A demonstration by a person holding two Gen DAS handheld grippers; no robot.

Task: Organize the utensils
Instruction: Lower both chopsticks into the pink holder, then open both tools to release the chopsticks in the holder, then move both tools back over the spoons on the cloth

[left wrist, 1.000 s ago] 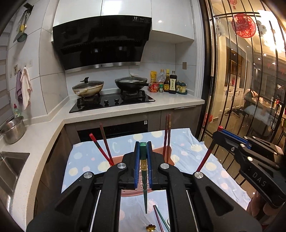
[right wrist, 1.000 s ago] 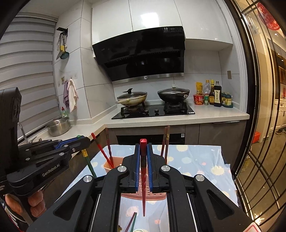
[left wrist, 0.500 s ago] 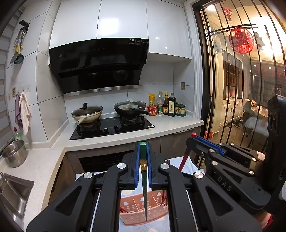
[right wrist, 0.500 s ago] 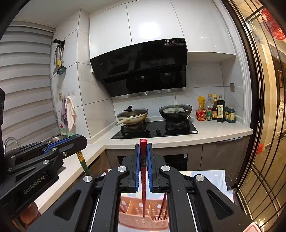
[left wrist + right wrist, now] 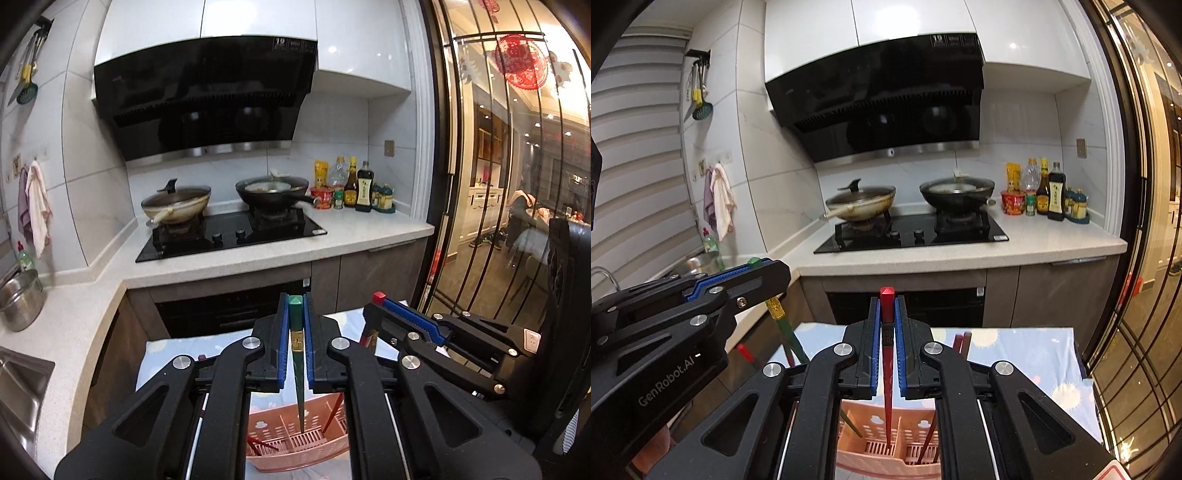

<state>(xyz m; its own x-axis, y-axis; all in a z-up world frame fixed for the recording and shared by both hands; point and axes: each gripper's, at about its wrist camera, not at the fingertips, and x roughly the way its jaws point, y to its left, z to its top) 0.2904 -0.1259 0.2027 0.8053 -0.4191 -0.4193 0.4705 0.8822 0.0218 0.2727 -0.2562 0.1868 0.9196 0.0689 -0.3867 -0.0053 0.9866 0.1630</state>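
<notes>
My left gripper (image 5: 295, 301) is shut on a green chopstick (image 5: 298, 373) that hangs point-down over a pink slotted utensil basket (image 5: 275, 434). My right gripper (image 5: 887, 301) is shut on a red chopstick (image 5: 887, 369), whose point hangs inside the same basket (image 5: 871, 421). The two grippers are side by side: the right one (image 5: 373, 301) shows in the left wrist view, and the left one (image 5: 774, 267) with its green chopstick (image 5: 783, 325) shows in the right wrist view. Dark red chopsticks (image 5: 962, 343) stand in the basket.
The basket sits on a table with a blue dotted cloth (image 5: 1027, 354). Beyond it is a counter with a hob (image 5: 229, 236), two woks and sauce bottles (image 5: 354, 188). A sink and a steel pot (image 5: 20, 299) are on the left, a glass door (image 5: 491, 184) on the right.
Both grippers have moved forward over the table with their chopsticks. The basket has slid to the bottom of both views, under the chopstick points. Neither grip has changed.
</notes>
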